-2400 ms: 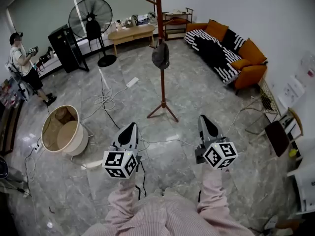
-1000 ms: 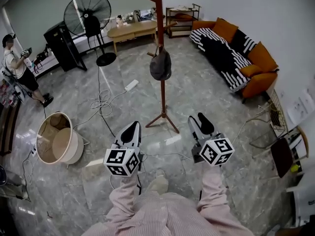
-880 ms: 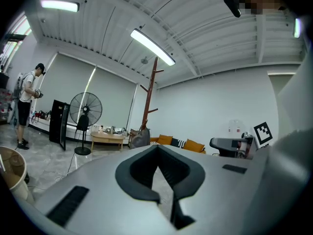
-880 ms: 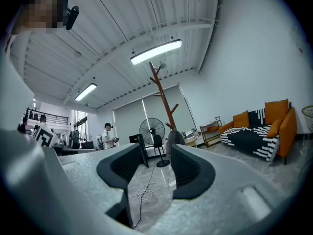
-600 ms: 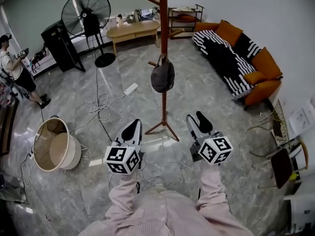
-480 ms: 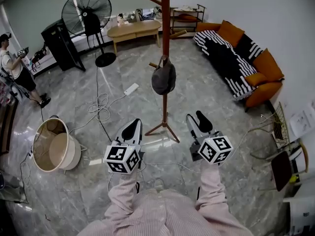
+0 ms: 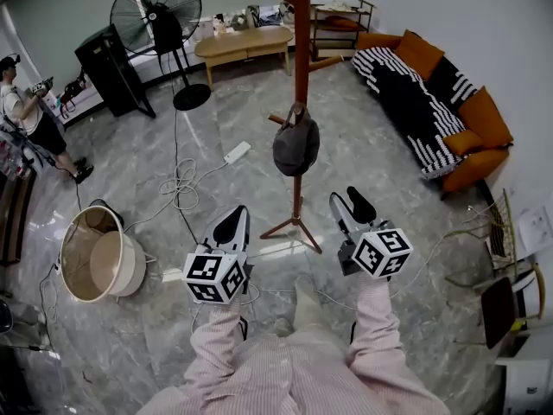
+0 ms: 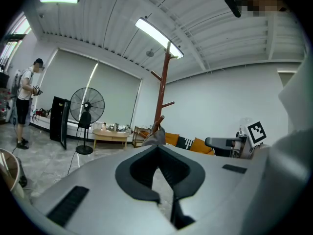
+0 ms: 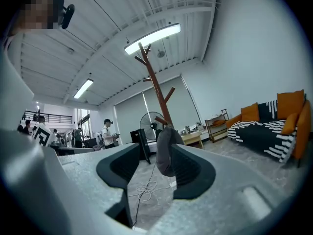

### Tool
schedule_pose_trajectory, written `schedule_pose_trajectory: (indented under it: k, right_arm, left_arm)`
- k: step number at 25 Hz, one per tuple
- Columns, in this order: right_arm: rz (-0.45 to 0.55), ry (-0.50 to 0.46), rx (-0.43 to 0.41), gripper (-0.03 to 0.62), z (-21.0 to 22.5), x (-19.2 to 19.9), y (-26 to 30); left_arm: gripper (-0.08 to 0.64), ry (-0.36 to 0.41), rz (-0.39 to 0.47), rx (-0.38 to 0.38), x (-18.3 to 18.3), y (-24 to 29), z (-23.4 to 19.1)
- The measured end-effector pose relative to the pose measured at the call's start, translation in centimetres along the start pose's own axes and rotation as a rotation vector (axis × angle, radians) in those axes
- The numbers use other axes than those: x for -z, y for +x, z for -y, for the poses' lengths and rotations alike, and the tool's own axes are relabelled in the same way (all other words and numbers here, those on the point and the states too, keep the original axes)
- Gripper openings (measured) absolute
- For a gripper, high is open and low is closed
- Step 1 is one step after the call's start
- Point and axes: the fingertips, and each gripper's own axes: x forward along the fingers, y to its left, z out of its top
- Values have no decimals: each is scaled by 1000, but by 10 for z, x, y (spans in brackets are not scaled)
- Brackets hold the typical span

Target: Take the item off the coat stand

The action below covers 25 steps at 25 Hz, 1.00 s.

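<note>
A dark grey hat [image 7: 295,150] hangs on a low peg of the red-brown wooden coat stand [image 7: 301,76], just ahead of me. Both grippers are held low in front of the stand and apart from the hat. My left gripper [image 7: 230,226] is to the left of the stand's feet with its jaws together and nothing in them. My right gripper [image 7: 349,207] is to the right, jaws apart and empty. In the right gripper view the hat [image 9: 165,153] shows between the open fingers, some way off. In the left gripper view the hat [image 8: 155,137] peeks just over the closed tips [image 8: 157,153].
A round beige bin [image 7: 97,262] stands at the left. Cables [image 7: 181,180] and a power strip [image 7: 235,151] lie on the marble floor. Further back are a floor fan [image 7: 155,15], a wooden table [image 7: 244,43], a striped sofa [image 7: 432,93], and a person [image 7: 24,111] at far left.
I have come closer to the coat stand; the stand and hat are larger and nearer the grippers. Both grippers keep the same pose and jaw state.
</note>
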Motion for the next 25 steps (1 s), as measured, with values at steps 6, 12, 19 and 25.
schedule_pose_trajectory:
  k: [6,12,19,25]
  right_arm:
    - [-42,4,-34,186,34,-6,53]
    - [-96,-6,-88,186,68,-9,106]
    - [-169,-19,-165,186,87,-4,158]
    - [-243,-43,-237,186,95,11,194]
  left_arm:
    - [2,-24,-5,-28,-7,52,-20]
    - [2,-56,-12,-52,-9,107,-31]
    - [2,-73,-28,-95,-10,146,-47]
    - [2,-95,-40,-142,-7,166,-63]
